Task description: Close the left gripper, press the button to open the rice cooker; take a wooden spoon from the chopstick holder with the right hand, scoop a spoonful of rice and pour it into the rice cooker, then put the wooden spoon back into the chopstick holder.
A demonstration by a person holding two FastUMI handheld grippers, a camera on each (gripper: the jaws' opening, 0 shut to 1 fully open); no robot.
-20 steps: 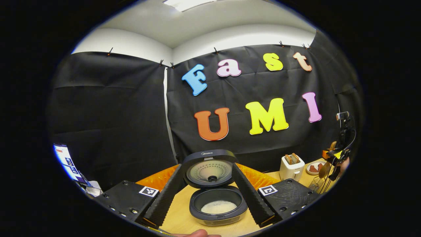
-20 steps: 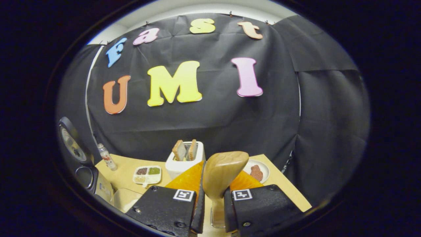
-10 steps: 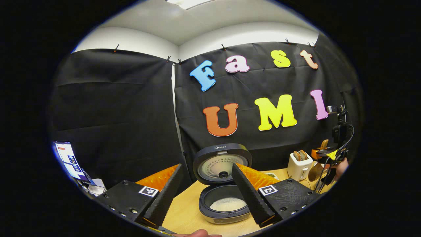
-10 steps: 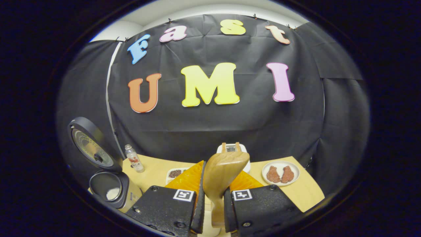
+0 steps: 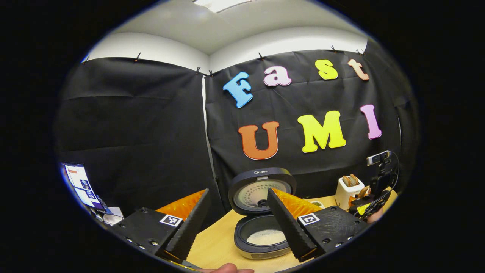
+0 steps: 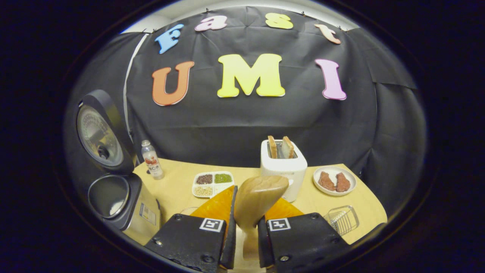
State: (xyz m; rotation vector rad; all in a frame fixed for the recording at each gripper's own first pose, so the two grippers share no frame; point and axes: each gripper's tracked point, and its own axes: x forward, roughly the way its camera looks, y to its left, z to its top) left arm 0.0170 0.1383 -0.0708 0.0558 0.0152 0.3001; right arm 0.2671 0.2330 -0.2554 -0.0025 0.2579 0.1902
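Black cloth walls in your wooden bench (image 6: 178, 189). Your right claw (image 6: 244, 235) is level over it, clamped on the wooden spoon (image 6: 257, 199), whose bowl stands up past the fingertips. The rice cooker (image 6: 113, 197) stands open ahead-left of that claw, the wire chopstick holder (image 6: 343, 219) just right of it. Your left claw (image 5: 237, 223) hangs with its jaws apart and nothing between them, the cooker ahead showing rice (image 5: 266, 237) in its pot.

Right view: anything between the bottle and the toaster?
Yes: the divided tray of grains, on the table between bottle and toaster, right gripper view.
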